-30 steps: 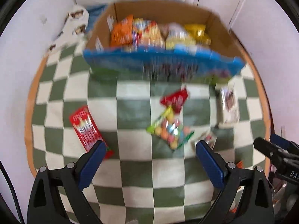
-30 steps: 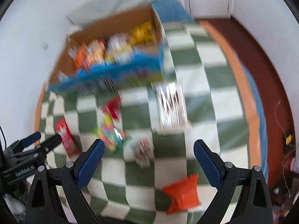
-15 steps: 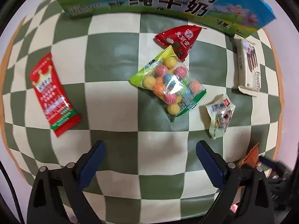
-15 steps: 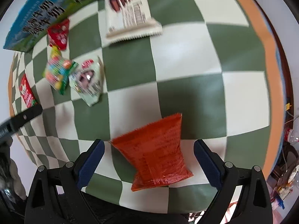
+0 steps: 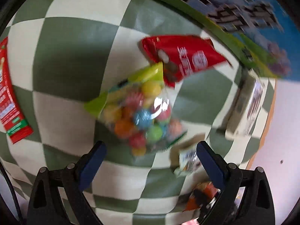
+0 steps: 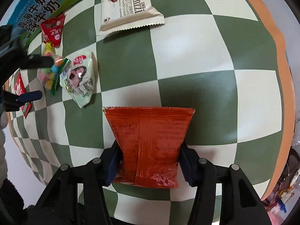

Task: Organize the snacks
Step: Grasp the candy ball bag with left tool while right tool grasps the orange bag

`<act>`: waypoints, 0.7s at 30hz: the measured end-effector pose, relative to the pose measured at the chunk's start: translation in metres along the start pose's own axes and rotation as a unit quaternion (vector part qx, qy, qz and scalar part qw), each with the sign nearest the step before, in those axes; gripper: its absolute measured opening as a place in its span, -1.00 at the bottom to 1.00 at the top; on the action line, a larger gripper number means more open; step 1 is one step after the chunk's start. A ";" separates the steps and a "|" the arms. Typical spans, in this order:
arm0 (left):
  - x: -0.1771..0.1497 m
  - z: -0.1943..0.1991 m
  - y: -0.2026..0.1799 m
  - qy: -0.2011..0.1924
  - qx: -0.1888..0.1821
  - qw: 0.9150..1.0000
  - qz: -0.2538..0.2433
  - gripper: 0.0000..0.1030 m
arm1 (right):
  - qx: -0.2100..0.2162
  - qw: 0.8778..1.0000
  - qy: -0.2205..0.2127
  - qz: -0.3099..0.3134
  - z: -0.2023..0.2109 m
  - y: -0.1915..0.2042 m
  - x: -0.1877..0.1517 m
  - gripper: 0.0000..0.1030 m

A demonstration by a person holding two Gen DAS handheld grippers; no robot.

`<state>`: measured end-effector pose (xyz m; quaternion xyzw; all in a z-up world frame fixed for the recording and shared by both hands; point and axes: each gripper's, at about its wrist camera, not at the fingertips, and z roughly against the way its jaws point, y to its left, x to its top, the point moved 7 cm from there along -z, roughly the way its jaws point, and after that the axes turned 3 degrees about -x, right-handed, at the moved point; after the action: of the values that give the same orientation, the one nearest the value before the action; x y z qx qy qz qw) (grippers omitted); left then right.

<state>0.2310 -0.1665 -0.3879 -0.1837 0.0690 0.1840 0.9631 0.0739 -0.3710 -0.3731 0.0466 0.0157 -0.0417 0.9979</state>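
Observation:
My right gripper (image 6: pixel 150 161) is shut on an orange snack packet (image 6: pixel 148 142) that lies on the green and white checked cloth (image 6: pixel 187 56); its pads pinch the packet's sides. My left gripper (image 5: pixel 150 157) is open just above and short of a clear bag of coloured candy balls (image 5: pixel 142 116); it also shows in the right wrist view (image 6: pixel 35 78) around that bag (image 6: pixel 48 71). A red packet (image 5: pixel 183 56) lies just beyond the candy bag.
The blue milk carton box (image 5: pixel 258 18) stands at the far edge. A white Franzzi cookie pack (image 6: pixel 127 7), a pale green packet (image 6: pixel 80 78) and a long red packet (image 5: pixel 9 101) lie on the cloth. The table's orange edge (image 6: pixel 277 56) is at the right.
My right gripper has moved onto the orange packet and closed on it. My left gripper has dropped closer to the candy bag and turned slightly.

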 end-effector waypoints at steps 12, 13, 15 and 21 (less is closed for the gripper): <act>0.022 -0.001 0.002 -0.033 0.007 0.999 0.001 0.23 | -0.001 1.000 -0.005 -0.005 0.005 0.003 -0.002 0.12; 0.021 0.000 0.002 -0.035 0.010 0.999 -0.011 0.22 | -0.001 1.000 -0.004 -0.003 0.005 0.003 -0.001 0.12; 0.013 0.001 0.001 -0.036 0.035 0.998 -0.042 0.19 | -0.001 1.000 -0.003 -0.003 0.006 0.003 0.004 0.12; -0.025 -0.006 0.012 -0.034 0.128 0.978 -0.163 0.17 | -0.001 1.000 -0.003 0.001 0.008 0.005 0.009 0.12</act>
<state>0.2029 -0.1668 -0.3927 -0.0611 0.0284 0.0205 0.9975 0.0840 -0.3678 -0.3653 0.0456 0.0126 -0.0413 0.9980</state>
